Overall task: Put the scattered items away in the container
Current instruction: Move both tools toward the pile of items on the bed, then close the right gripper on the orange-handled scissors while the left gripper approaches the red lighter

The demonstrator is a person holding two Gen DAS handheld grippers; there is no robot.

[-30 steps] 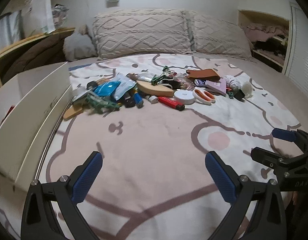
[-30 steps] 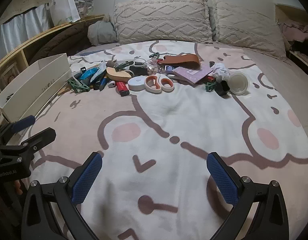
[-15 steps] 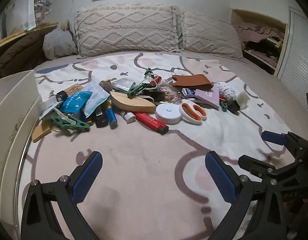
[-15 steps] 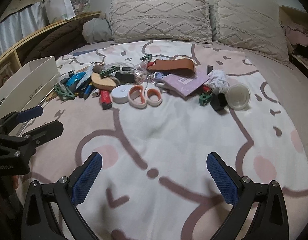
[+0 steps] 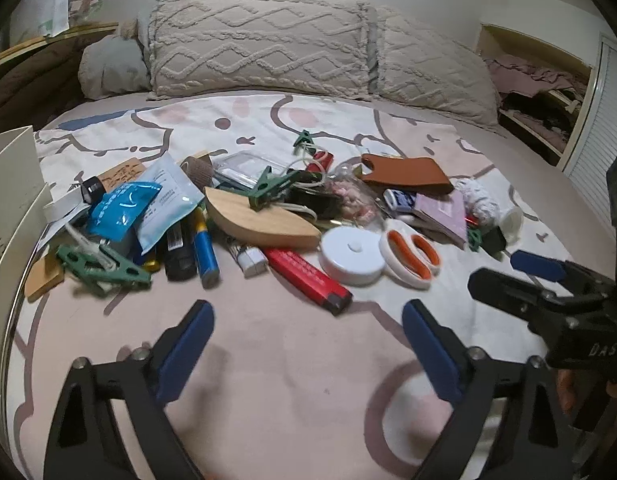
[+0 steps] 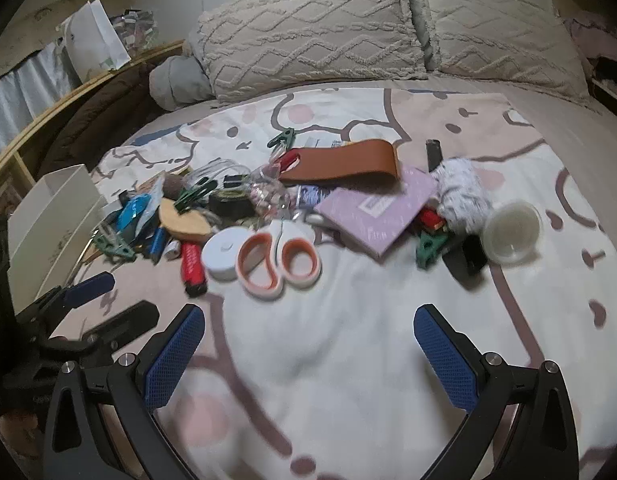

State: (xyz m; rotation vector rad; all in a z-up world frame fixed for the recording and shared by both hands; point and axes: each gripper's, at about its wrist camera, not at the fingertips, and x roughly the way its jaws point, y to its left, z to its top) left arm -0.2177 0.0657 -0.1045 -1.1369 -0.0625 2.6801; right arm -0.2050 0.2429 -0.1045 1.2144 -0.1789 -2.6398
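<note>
The left gripper (image 5: 304,344) hovers over bare bedspread (image 5: 292,368) with its jaws closing and nothing between them. The right gripper (image 6: 308,344) holds its jaws wide apart, also empty, above the same cover. Just ahead of the left jaws lie a red utility knife (image 5: 308,274), a white round tape measure (image 5: 351,254) and orange-handled scissors (image 6: 278,258), the last two touching. Behind them sits a wooden boat-shaped block (image 5: 260,218) with a green clothespin (image 5: 274,188) on top, beside a blue marker (image 5: 204,246) and a blue packet (image 5: 122,208). Further right are a brown leather case (image 6: 344,164), a purple notebook (image 6: 378,208) and a clear plastic cup (image 6: 510,230). The white container (image 6: 54,216) stands at the bed's left edge, next to the pile.
</note>
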